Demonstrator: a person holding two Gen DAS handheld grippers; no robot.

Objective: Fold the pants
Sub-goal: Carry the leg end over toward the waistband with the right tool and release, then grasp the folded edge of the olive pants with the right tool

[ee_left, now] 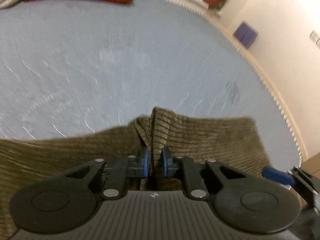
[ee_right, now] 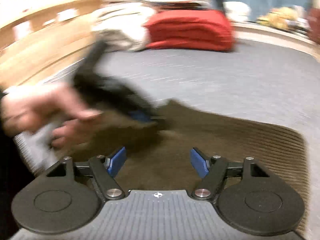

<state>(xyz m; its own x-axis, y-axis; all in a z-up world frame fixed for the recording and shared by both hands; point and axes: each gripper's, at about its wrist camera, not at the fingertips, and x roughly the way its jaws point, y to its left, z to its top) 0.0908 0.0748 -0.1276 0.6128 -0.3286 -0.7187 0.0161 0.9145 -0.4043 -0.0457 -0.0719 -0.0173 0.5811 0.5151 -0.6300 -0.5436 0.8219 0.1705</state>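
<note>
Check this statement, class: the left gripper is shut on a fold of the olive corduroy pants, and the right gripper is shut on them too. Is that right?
Not quite. The left gripper is shut on a fold of the olive corduroy pants, but the right gripper is open, its blue pads apart above the fabric, as the right wrist view shows.

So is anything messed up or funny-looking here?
Only a little: the left hand-held gripper pinches the brown pants into a bunched ridge standing up from the grey surface. The right hand-held gripper is open above the pants. Nothing looks spilled or torn.
</note>
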